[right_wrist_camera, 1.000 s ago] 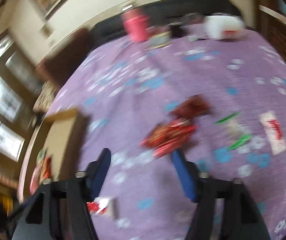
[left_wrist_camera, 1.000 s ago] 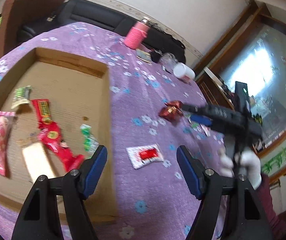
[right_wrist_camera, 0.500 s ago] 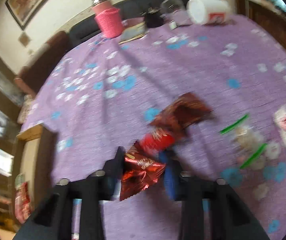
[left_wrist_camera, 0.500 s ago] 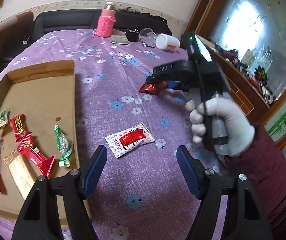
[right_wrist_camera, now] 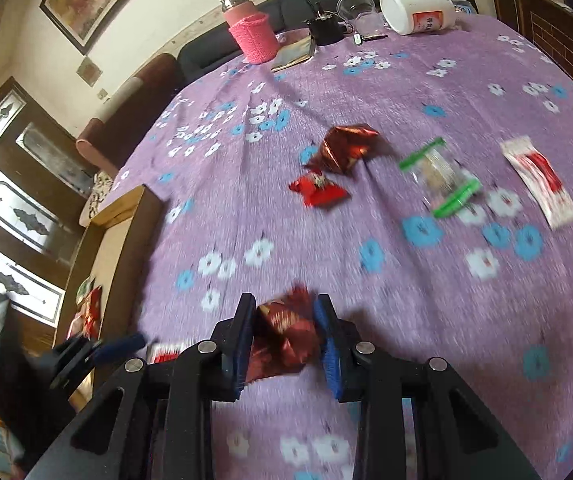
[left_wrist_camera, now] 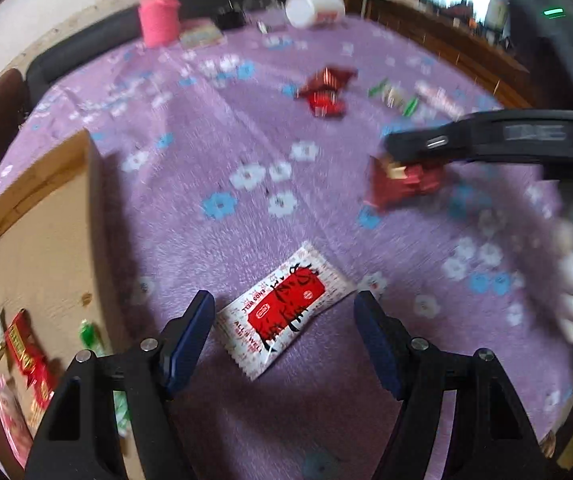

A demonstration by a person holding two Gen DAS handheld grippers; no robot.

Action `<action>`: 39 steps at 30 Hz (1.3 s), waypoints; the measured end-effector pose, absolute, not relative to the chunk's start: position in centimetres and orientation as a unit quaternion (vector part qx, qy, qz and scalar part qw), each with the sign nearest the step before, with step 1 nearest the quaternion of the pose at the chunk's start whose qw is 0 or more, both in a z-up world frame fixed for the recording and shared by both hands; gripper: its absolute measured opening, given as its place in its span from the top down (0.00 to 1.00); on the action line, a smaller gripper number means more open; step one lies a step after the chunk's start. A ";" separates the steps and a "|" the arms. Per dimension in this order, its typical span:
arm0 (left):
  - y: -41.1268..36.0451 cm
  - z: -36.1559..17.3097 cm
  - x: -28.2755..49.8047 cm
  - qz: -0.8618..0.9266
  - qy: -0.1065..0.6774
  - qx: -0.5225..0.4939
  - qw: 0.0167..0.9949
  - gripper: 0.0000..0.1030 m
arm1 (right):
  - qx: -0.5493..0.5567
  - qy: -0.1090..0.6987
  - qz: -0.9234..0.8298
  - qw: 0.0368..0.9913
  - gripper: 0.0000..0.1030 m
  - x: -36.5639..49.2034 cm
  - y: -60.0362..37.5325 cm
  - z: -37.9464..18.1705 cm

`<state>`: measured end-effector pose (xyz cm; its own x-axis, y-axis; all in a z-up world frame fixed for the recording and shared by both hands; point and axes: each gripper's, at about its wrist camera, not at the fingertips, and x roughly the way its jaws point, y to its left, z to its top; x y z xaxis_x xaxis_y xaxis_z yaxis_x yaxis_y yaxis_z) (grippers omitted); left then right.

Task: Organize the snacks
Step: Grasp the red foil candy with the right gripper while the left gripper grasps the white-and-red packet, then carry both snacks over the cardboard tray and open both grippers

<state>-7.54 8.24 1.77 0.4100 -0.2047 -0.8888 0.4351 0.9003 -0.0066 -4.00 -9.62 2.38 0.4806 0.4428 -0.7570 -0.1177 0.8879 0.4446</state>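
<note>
- right tongs (right_wrist_camera: 284,338) pinch the dark red wrapper (right_wrist_camera: 284,340); carry it level over the cardboard tray (left_wrist_camera: 38,240) rim.
- left tongs (left_wrist_camera: 282,336) spread above the white packet (left_wrist_camera: 284,316); straddle it, press down.

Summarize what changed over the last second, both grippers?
The right gripper closed on the dark red foil snack and lifted it off the pile, carrying it toward the cardboard box. The left gripper, open throughout, moved in over the white-and-red packet, now between its fingers. Snacks in the box and remaining table snacks stayed put.
</note>
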 end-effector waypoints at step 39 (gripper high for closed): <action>15.9 7.2 -12.3 -0.163 0.432 -0.040 0.886 0.74 | 0.035 0.430 0.191 0.882 0.61 -9.4 -5.0 4.6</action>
